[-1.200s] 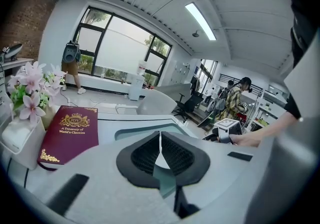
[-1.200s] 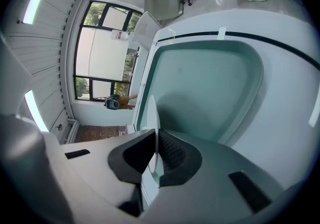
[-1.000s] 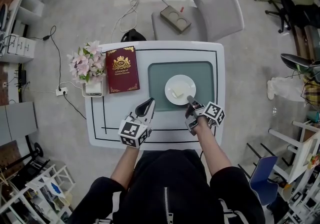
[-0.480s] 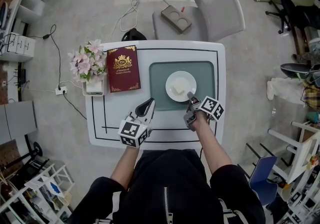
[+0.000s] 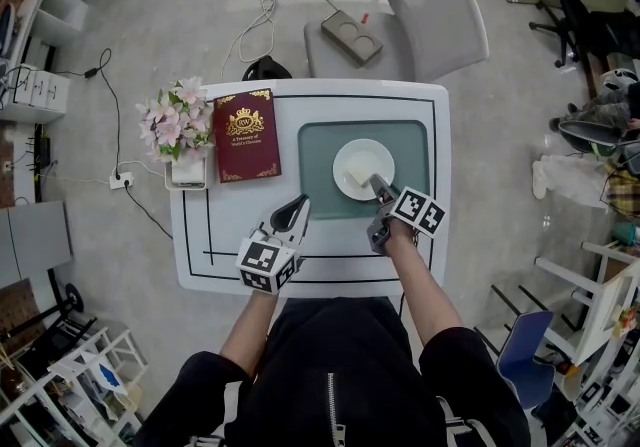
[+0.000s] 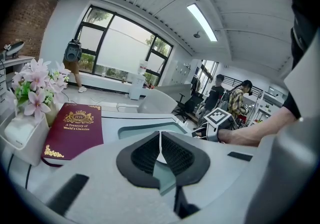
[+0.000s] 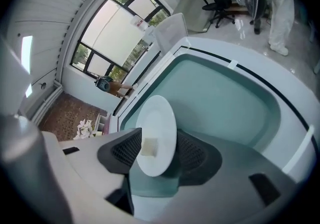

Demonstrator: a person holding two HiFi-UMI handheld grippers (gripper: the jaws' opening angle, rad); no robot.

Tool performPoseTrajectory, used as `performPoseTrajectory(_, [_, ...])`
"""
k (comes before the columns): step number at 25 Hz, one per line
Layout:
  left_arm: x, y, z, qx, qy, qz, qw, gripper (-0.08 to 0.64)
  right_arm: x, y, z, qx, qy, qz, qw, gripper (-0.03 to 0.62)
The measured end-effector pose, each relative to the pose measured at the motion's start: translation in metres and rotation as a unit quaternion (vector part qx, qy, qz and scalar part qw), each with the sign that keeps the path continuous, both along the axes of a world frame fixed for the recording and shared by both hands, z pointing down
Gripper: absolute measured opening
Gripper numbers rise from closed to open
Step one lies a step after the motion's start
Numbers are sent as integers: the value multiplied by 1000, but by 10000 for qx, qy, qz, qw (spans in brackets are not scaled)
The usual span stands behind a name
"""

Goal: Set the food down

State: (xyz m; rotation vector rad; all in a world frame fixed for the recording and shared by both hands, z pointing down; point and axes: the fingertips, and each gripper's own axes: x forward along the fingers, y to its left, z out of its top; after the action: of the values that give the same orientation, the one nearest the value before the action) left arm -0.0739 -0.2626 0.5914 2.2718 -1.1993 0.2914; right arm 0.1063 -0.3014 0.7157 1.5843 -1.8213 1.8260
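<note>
A white plate [image 5: 363, 168] lies on the green placemat [image 5: 410, 150] of the white table [image 5: 225, 235]. A small cream cube of food [image 5: 356, 173] sits on it. My right gripper [image 5: 379, 186] is at the plate's near rim. In the right gripper view the plate [image 7: 157, 133] with the food [image 7: 149, 147] stands between the jaws, which are opening and stand apart on either side of the rim. My left gripper [image 5: 298, 207] rests over the table left of the placemat. Its pads [image 6: 142, 155] meet with nothing between them.
A red hardback book [image 5: 246, 136] lies left of the placemat. Pink flowers in a white pot [image 5: 178, 130] stand at the table's left edge. A grey chair [image 5: 420, 20] is at the far side. People stand in the background of the left gripper view.
The plate and my right gripper have shifted a little farther onto the placemat. The left gripper has not moved.
</note>
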Motion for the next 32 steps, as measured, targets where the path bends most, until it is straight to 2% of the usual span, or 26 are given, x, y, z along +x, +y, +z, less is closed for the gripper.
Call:
performPoseTrajectory(4, [-1, 1, 1, 0, 3, 10, 10000, 15, -3, -5, -4, 260, 233, -210, 9992, 272])
performPoseTrajectory(9, [0, 3, 0, 14, 22, 34, 10000, 15, -1, -7, -10, 670, 1105, -773, 9886, 299])
performPoseTrajectory(11, [1, 3, -1, 22, 24, 48, 10000, 15, -1, -8, -13, 795, 1309, -910, 9840, 299])
performPoseTrajectory(17, [6, 4, -4, 64, 25, 95, 9999, 15, -10, -9, -36, 1204, 1418, -1246, 9746, 299])
performPoseTrajectory(23, [15, 8, -10, 146, 42, 158, 9998, 15, -27, -3, -73, 1742, 1521, -1714, 9577, 297])
performPoseTrajectory(28, [24, 15, -15, 210, 49, 236, 9995, 15, -31, 11, -91, 1967, 1550, -1845, 9504, 266])
performPoseTrajectory(32, [30, 21, -20, 273, 41, 276, 9992, 15, -26, 25, -102, 2107, 1640, -1920, 9444, 151])
